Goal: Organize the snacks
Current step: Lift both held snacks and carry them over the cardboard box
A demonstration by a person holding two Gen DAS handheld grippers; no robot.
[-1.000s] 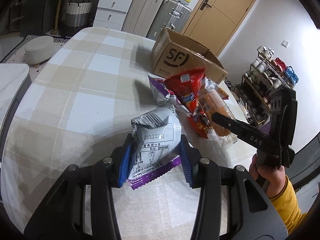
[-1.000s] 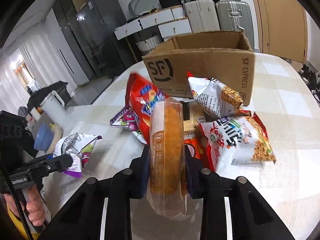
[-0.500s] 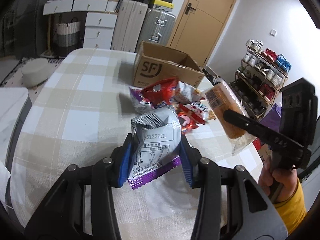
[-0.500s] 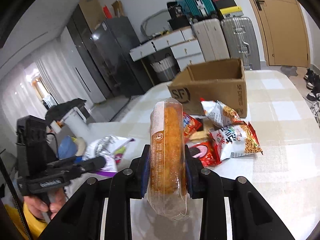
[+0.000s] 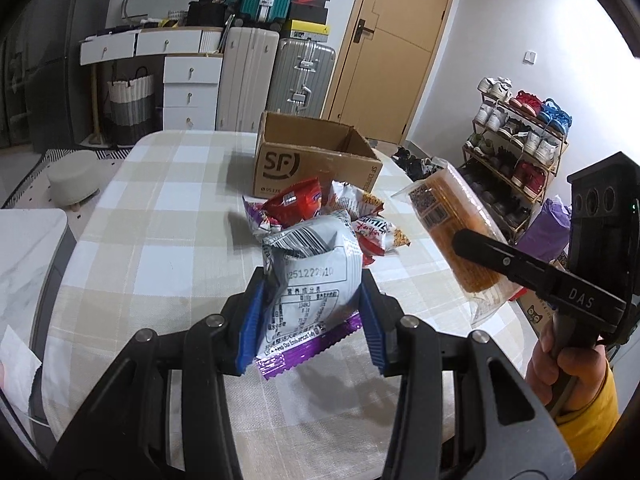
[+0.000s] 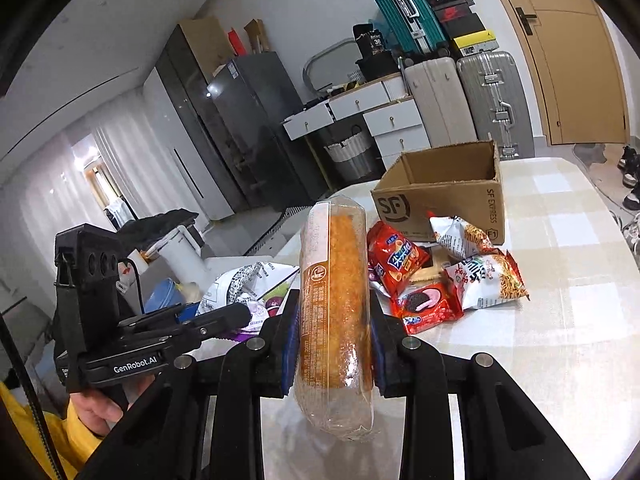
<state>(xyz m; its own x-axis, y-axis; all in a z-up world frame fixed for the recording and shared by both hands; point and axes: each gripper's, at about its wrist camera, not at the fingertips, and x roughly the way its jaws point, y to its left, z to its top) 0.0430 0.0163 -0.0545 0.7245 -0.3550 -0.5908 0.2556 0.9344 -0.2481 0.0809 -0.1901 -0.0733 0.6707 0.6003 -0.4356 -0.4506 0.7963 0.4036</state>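
Note:
My left gripper (image 5: pixel 310 322) is shut on a silver and purple snack bag (image 5: pixel 310 276), held up above the checked table (image 5: pixel 160 208). My right gripper (image 6: pixel 334 344) is shut on a clear-wrapped orange bread pack (image 6: pixel 334 292), also lifted; it shows at the right of the left wrist view as the bread pack (image 5: pixel 452 220). A pile of snack packets (image 6: pixel 444 276) lies on the table in front of an open cardboard SF box (image 6: pixel 444 196), which appears as the box (image 5: pixel 312 160) beyond the packets (image 5: pixel 320 208).
Beyond the table stand suitcases (image 5: pixel 276 68), white drawers (image 5: pixel 188 88) and a wooden door (image 5: pixel 400 40). A shoe rack (image 5: pixel 520 140) fills the right side. A grey stool (image 5: pixel 76 176) sits on the floor at the left. A hand in a yellow sleeve (image 5: pixel 572 376) holds the right gripper.
Both grippers have risen and drawn back from the pile with their packs. The bread pack has left the pile. The box and packets look smaller and farther away.

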